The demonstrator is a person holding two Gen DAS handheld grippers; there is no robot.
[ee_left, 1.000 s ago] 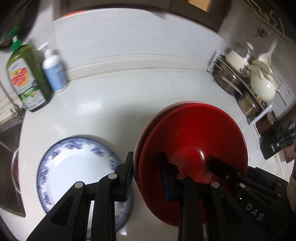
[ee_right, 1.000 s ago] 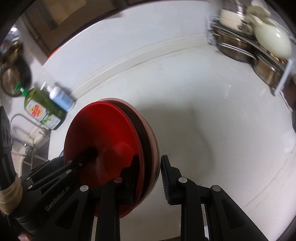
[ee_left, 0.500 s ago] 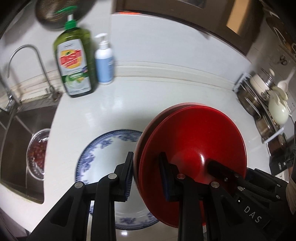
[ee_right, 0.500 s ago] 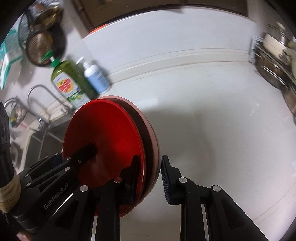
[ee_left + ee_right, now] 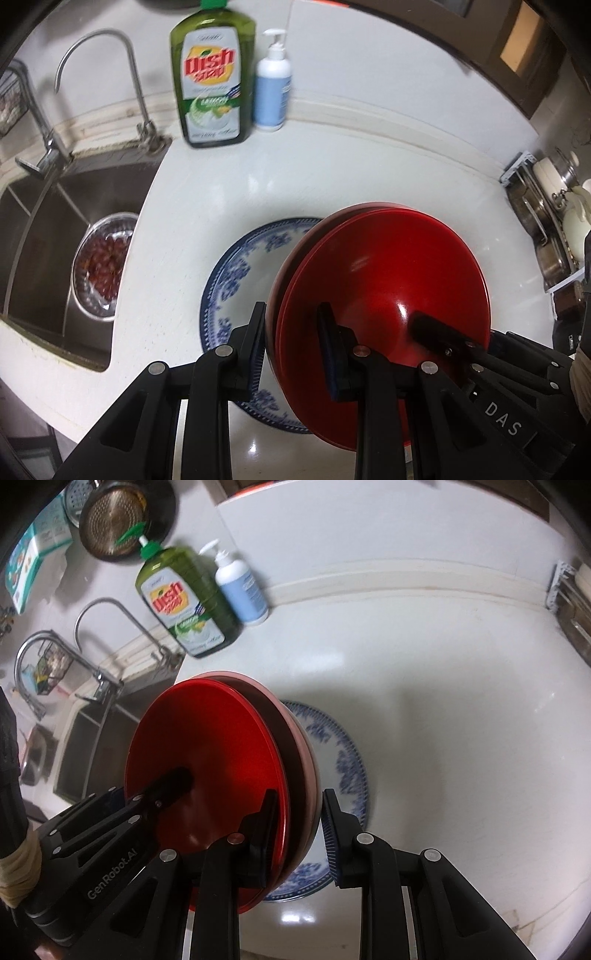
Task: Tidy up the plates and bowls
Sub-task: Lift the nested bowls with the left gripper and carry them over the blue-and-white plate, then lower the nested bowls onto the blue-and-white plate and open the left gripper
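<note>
A stack of red plates (image 5: 384,280) is held on edge between both grippers, above a blue-and-white patterned plate (image 5: 243,269) lying flat on the white counter. My left gripper (image 5: 295,350) is shut on the stack's near rim. My right gripper (image 5: 299,834) is shut on the same red plates (image 5: 207,760) from the other side; a pink underside faces right. The blue-and-white plate (image 5: 347,760) shows partly behind the stack in the right wrist view.
A steel sink (image 5: 48,236) with a tap (image 5: 96,74) and a strainer of red fruit (image 5: 103,262) lies left. A green dish soap bottle (image 5: 210,74) and a white pump bottle (image 5: 273,92) stand at the back. A rack of pots (image 5: 554,221) stands right.
Both grippers have carried the red plates leftward, toward the sink. The stack now hangs over the blue-and-white plate, which earlier lay to its left.
</note>
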